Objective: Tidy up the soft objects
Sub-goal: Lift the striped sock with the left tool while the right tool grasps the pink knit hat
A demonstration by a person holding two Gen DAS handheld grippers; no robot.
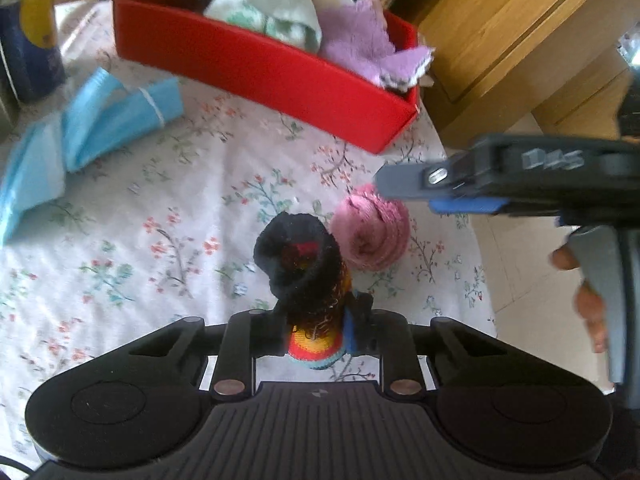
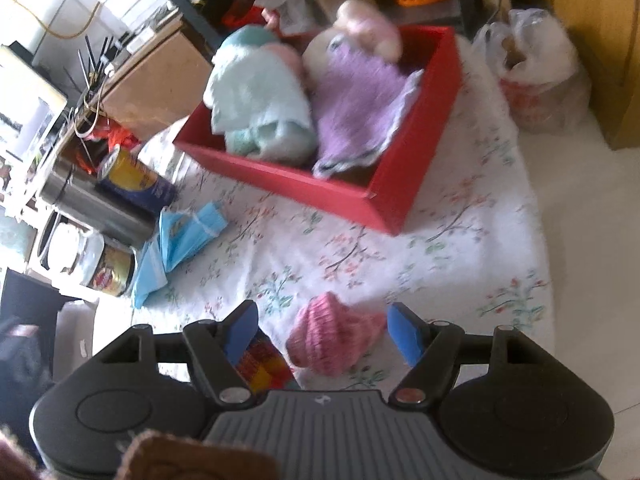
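My left gripper [image 1: 316,320] is shut on a rolled black sock with rainbow stripes [image 1: 304,272], held just above the floral tablecloth. A rolled pink sock [image 1: 372,228] lies on the cloth right beside it; it also shows in the right wrist view [image 2: 328,336]. My right gripper [image 2: 320,332] is open with its blue pads on either side of the pink sock, hovering over it. The striped sock [image 2: 260,364] peeks out by its left finger. A red box [image 1: 256,60] at the back holds a mint plush [image 1: 260,4] and a purple plush [image 1: 356,28].
Blue face masks [image 1: 100,120] lie on the cloth at the left, next to a blue-and-yellow can [image 1: 28,36]. A steel flask [image 2: 92,200] and another tin [image 2: 112,268] stand at the table's left edge. A wooden cabinet [image 1: 520,40] stands to the right beyond the table edge.
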